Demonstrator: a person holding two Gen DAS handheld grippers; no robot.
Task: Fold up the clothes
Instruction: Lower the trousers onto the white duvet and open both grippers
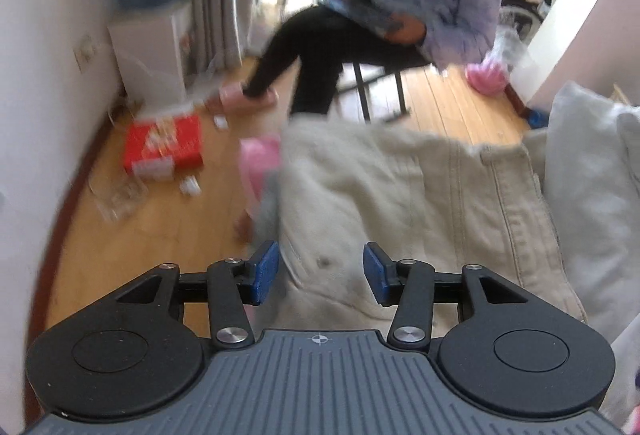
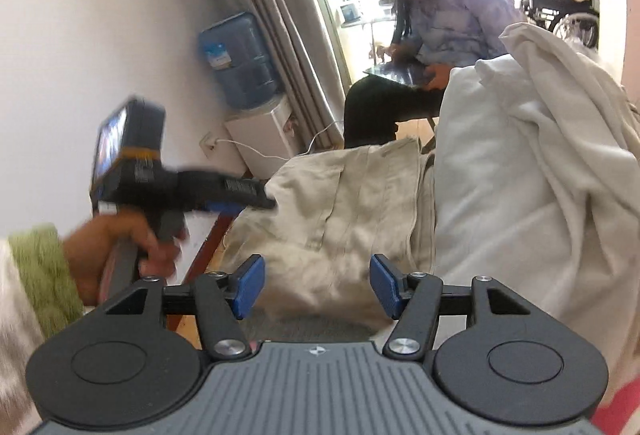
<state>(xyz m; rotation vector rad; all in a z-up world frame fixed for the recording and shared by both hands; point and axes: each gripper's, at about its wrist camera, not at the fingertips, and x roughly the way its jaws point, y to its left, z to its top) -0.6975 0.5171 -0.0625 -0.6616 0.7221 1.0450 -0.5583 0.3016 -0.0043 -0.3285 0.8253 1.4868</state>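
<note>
My left gripper (image 1: pixel 320 273) stands with its blue pads apart and nothing pinched, just above the folded beige cotton garment (image 1: pixel 400 195) lying under it. My right gripper (image 2: pixel 316 285) is likewise spread and empty over the same cloth. To that garment's right lies a rumpled white sheet (image 2: pixel 540 163). Farther off, a seated person in a lilac jacket (image 2: pixel 460 19) sits beside a blue water jug (image 2: pixel 240 63).
</note>
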